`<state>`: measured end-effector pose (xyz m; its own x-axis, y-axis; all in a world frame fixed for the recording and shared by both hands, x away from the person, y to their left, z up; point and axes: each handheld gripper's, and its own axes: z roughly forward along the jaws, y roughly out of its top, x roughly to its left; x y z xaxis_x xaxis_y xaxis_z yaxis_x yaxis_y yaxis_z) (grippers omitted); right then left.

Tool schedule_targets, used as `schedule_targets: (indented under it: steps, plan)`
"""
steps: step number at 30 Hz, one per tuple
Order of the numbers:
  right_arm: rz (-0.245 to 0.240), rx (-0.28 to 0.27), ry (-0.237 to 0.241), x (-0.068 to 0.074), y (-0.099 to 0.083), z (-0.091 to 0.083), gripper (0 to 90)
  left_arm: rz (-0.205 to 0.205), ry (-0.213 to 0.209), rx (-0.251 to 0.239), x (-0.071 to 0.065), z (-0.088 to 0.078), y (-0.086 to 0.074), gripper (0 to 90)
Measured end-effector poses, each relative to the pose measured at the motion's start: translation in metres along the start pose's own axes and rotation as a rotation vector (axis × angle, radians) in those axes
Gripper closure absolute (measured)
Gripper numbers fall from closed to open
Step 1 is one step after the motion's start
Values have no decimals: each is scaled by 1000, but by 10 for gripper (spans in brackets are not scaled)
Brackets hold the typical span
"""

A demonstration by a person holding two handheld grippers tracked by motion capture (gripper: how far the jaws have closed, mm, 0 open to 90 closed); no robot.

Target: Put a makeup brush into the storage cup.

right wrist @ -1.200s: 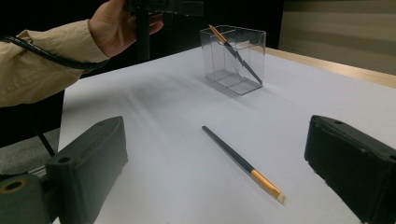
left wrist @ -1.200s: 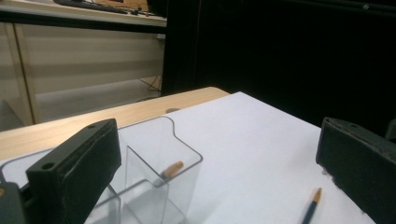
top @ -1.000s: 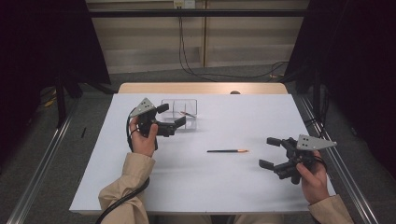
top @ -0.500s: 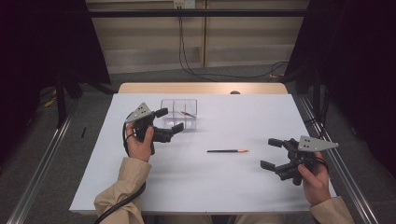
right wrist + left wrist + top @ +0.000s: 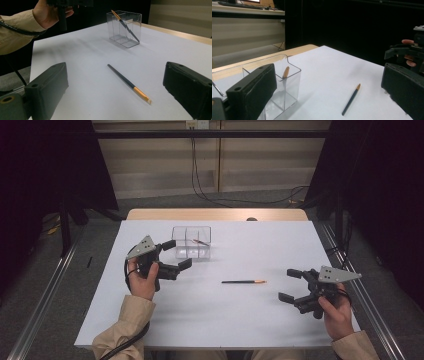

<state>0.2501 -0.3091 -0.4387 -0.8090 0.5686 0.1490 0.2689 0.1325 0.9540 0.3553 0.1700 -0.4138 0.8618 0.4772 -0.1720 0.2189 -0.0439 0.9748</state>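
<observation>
A dark pencil with an orange end [image 5: 244, 281] lies flat on the white table [image 5: 235, 325], between my two grippers. Another pencil [image 5: 201, 242] leans inside a clear divided box [image 5: 192, 241] at the back. My left gripper [image 5: 177, 254] is held open just left of and in front of the box, jaws empty. My right gripper [image 5: 289, 285] is open near the right front, its jaws pointing at the loose pencil [image 5: 127, 82] with a gap between. The left gripper view has the box [image 5: 287, 82], its pencil [image 5: 285, 72] and the loose pencil [image 5: 351, 99].
A strip of wooden tabletop [image 5: 215, 214] runs along the far edge. Metal rails [image 5: 45, 305] flank the table on both sides. Cables [image 5: 200, 175] hang down the wall behind. Dark curtains stand left and right.
My left gripper has drifted a little away from the box, toward the person and the left. The right gripper and both pencils have stayed put.
</observation>
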Motion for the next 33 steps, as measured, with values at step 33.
schedule_targets:
  steps: [33]
  plan:
    - [0, -3, -7, 0, 1, -3, 53, 42, 55, 0, -4, -66, -16, 0]
